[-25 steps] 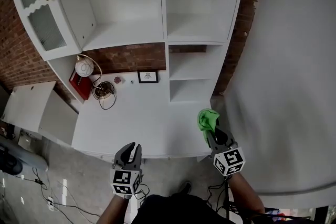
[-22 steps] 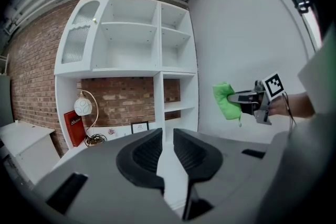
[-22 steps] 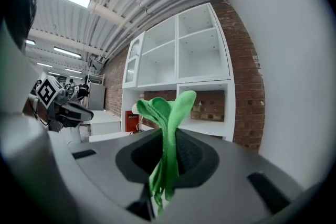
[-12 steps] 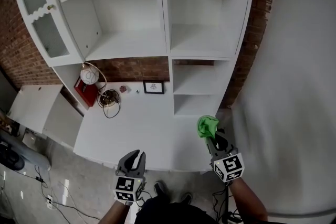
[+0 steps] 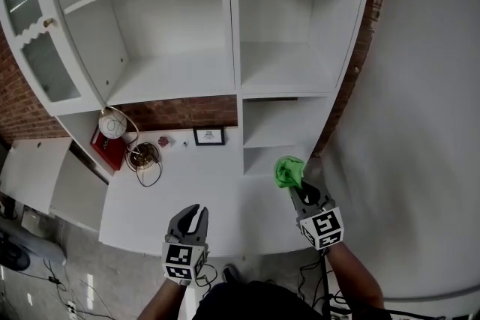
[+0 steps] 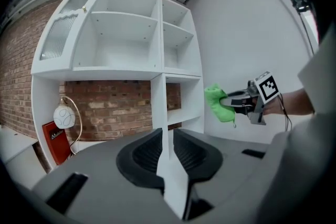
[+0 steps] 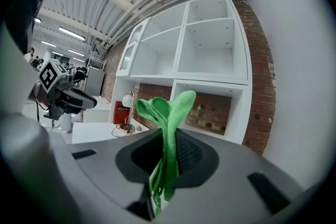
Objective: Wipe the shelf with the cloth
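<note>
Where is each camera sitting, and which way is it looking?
Head view: on the person's head, looking down at the white shelf; shows the left gripper, right gripper and forearms.
Left gripper view: rides the left gripper, facing the shelf over its own empty fingers.
Right gripper view: rides the right gripper, facing the shelf over fingers shut on the green cloth.
Shared: all three show shelf and cloth.
</note>
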The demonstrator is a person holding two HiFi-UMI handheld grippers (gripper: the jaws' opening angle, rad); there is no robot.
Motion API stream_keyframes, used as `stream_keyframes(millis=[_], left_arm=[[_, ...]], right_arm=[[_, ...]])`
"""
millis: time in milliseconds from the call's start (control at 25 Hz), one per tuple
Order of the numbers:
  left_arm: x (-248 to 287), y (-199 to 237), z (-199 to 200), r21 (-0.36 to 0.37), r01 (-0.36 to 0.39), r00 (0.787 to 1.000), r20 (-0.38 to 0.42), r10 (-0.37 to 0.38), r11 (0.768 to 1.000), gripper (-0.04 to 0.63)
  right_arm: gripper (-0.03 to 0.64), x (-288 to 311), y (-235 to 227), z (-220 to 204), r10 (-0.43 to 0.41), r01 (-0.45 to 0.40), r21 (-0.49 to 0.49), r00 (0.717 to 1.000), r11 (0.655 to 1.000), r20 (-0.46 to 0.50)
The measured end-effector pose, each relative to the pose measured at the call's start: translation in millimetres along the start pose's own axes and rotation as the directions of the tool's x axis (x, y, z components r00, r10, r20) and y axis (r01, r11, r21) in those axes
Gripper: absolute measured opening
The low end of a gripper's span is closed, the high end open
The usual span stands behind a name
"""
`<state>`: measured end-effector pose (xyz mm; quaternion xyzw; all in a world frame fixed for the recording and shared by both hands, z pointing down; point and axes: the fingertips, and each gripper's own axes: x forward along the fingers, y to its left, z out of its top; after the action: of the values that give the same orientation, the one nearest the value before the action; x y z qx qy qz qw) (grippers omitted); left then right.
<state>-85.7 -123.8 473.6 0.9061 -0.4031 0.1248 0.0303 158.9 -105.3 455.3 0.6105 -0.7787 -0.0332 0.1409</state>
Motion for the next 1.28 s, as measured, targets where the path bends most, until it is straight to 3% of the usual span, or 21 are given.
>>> stream_keyframes(millis=[200, 360, 680, 1040, 1280], left_arm=[[25.4, 27.8, 2.3, 0.018, 0.033, 0.999, 0.005, -0.033, 0.999, 0.064], [36.6, 34.1, 3.3, 0.02, 0.029, 1.0, -0.001, -0.029, 0.999, 0.064], [46.5, 38.5, 15.1, -0.002, -0.094, 0.996, 0.002, 0.094, 0.996, 0.064], [38.2, 38.0, 12.8, -0.013, -0.199, 0.98, -0.028, 0.199, 0.98, 0.064], [28.4, 47.3, 4.2, -0.038, -0.259, 0.965, -0.045, 0.258, 0.965, 0.064]], right_arm=[[0.046, 42.7, -0.4, 7.6, -0.023, 0.021, -0.08, 0.999, 0.997, -0.028], [0.046, 75.3, -0.5, 7.4, 0.003, -0.01, -0.128, 0.998, 0.992, -0.055], [0.046, 136.3, -24.6, 4.6, 0.072, -0.09, -0.225, 0.994, 0.97, -0.086], [0.046, 210.1, -77.8, -7.8, 0.071, -0.127, -0.313, 0.98, 0.941, -0.185], [0.046, 247.1, -84.8, -14.6, 0.077, -0.161, -0.359, 0.968, 0.919, -0.237]])
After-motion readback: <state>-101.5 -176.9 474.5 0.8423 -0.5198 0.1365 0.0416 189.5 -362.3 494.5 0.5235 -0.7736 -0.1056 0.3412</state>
